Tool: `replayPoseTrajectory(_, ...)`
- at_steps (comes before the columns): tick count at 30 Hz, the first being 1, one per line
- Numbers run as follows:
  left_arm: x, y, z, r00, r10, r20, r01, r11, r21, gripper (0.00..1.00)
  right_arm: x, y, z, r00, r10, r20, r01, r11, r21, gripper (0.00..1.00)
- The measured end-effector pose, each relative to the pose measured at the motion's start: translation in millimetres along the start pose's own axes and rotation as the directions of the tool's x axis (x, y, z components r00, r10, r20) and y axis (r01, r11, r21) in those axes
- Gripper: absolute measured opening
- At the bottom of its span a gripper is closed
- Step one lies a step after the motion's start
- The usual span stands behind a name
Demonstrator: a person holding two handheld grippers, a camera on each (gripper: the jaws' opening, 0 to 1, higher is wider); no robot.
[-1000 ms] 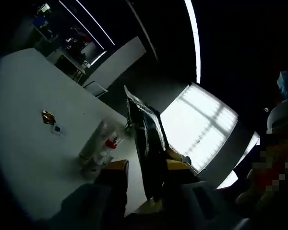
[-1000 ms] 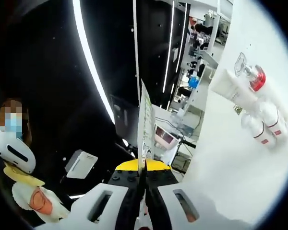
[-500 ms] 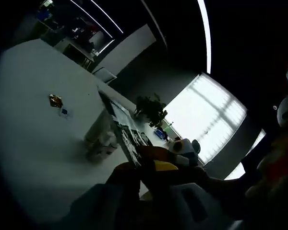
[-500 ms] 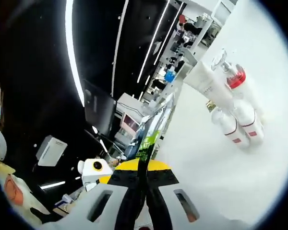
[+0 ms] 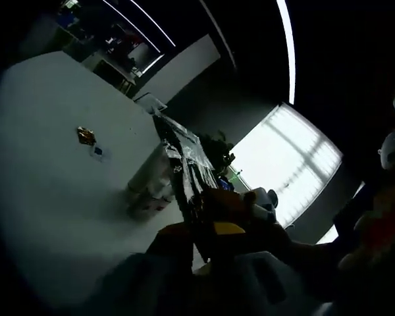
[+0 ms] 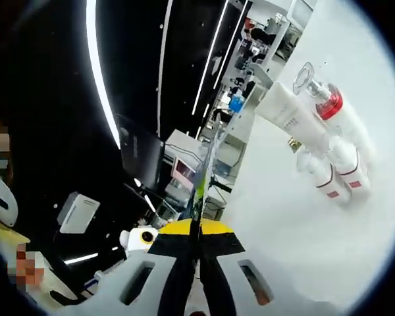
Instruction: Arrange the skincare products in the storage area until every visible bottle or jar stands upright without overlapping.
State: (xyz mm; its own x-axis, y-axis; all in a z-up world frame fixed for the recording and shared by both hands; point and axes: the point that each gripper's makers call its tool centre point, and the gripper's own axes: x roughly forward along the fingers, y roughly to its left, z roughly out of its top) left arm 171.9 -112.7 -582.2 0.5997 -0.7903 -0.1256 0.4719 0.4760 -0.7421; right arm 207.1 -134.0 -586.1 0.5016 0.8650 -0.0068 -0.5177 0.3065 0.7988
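Note:
A flat foil sachet [image 5: 183, 164] rises from between the yellow-tipped jaws of my left gripper [image 5: 203, 232], which is shut on its lower end. In the right gripper view the same sachet [image 6: 202, 181] shows edge-on as a thin strip, with my right gripper [image 6: 197, 238] shut on it. The skincare products stand together on the white table [image 6: 296, 237]: a white tube [image 6: 291, 118], a bottle with a red collar and clear cap [image 6: 324, 100] and two white bottles with red labels [image 6: 339, 174]. In the left gripper view that group [image 5: 151, 187] is dim, just behind the sachet.
A small gold wrapper [image 5: 85, 135] and a tiny blue-and-white scrap [image 5: 97, 152] lie on the table [image 5: 46, 197] left of the products. A bright window [image 5: 289, 164] and dark room lie beyond. A person [image 5: 382, 217] stands at the right edge.
Both views have swung with the hands. The sachet has turned from slanted to edge-on in the right gripper view. The products on the table stand as before.

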Motion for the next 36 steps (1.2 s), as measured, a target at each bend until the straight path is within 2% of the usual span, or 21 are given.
replayPoseTrajectory(1,0.8,-2.0,0.9,1.0,-0.001,-0.001,0.001,1.0,-0.017,0.0,1.8,-1.9,-1.9,1.0,-0.008,-0.011,0.008,0.999,-0.044,0.01)
replayPoseTrajectory(2,0.7,-1.1,1.9,1.0,0.016,0.0,-0.016,1.0,0.008,0.0,2.7,-3.4,-5.2,0.999,-0.02,-0.028,0.019,0.999,-0.033,0.01)
replayPoseTrajectory(3,0.5,1.5,2.7,1.0,0.03,0.002,-0.03,0.998,0.046,0.0,5.2,-4.4,-4.1,0.999,-0.027,-0.017,0.027,0.999,-0.041,0.01)
replayPoseTrajectory(6,-1.2,7.0,3.3,1.0,0.026,0.003,-0.026,1.0,-0.002,0.0,7.6,-4.4,-3.7,0.999,-0.029,-0.013,0.029,0.999,-0.039,0.01)
replayPoseTrajectory(9,-4.3,10.5,2.8,1.0,0.019,0.017,-0.019,1.0,-0.01,0.01,8.8,-1.9,-1.1,1.0,-0.006,-0.003,0.007,1.0,0.01,0.01)
replayPoseTrajectory(14,-6.3,21.2,-2.2,0.998,0.06,0.005,-0.059,0.998,-0.019,0.09,8.5,-0.2,0.5,1.0,0.006,-0.001,-0.006,1.0,0.017,0.01)
replayPoseTrajectory(16,-6.8,23.1,-4.2,0.998,0.067,-0.002,-0.067,0.998,-0.019,0.09,9.0,-3.6,-1.7,1.0,-0.005,-0.011,0.006,1.0,0.007,0.01)
replayPoseTrajectory(18,-8.1,23.9,-3.7,0.998,0.069,-0.001,-0.069,0.997,-0.022,0.04,9.5,-9.3,-3.6,1.0,-0.023,-0.016,0.023,1.0,-0.003,0.01)
replayPoseTrajectory(19,-7.7,14.3,5.5,0.999,0.023,0.045,-0.022,1.0,-0.018,0.0,9.9,-15.3,-6.8,0.998,-0.047,-0.032,0.046,0.999,-0.027,0.01)
replayPoseTrajectory(20,-7.6,12.9,11.5,0.997,0.038,0.073,-0.035,0.998,-0.048,0.0,10.9,-16.4,-5.4,0.999,-0.046,-0.015,0.046,0.998,-0.051,0.01)
replayPoseTrajectory(21,-8.6,15.2,10.4,0.997,0.053,0.054,-0.054,0.998,0.016,0.0,12.4,-13.5,-5.5,0.999,-0.035,-0.004,0.035,0.999,-0.02,0.01)
replayPoseTrajectory(22,-7.7,15.3,13.5,0.997,0.048,0.06,-0.05,0.998,0.034,0.0,13.2,-12.6,-4.6,1.0,-0.032,0.001,0.032,0.999,-0.012,0.01)
replayPoseTrajectory(24,-7.6,19.7,13.5,0.998,0.05,0.044,-0.05,0.999,0.001,0.0,15.7,-13.9,-4.2,0.999,-0.042,-0.007,0.042,0.999,-0.033,0.01)
replayPoseTrajectory(27,-8.3,24.7,14.8,0.997,0.051,0.052,-0.051,0.999,-0.003,0.0,19.4,-16.7,-2.8,0.999,-0.04,-0.007,0.04,0.999,-0.028,0.01)
replayPoseTrajectory(30,-8.6,28.4,18.1,0.996,0.048,0.074,-0.045,0.998,-0.036,0.0,23.5,-19.5,-0.7,0.999,-0.044,-0.003,0.044,0.997,-0.057,0.06)
replayPoseTrajectory(32,-9.3,32.1,20.2,0.995,0.051,0.086,-0.048,0.998,-0.04,0.0,26.1,-19.3,0.9,0.999,-0.035,-0.003,0.034,0.99,-0.135,0.09)
replayPoseTrajectory(36,-12.0,41.7,27.6,0.993,0.06,0.106,-0.053,0.996,-0.066,0.0,29.2,-15.2,-1.8,0.999,-0.004,-0.036,-0.002,0.984,-0.177,0.23)
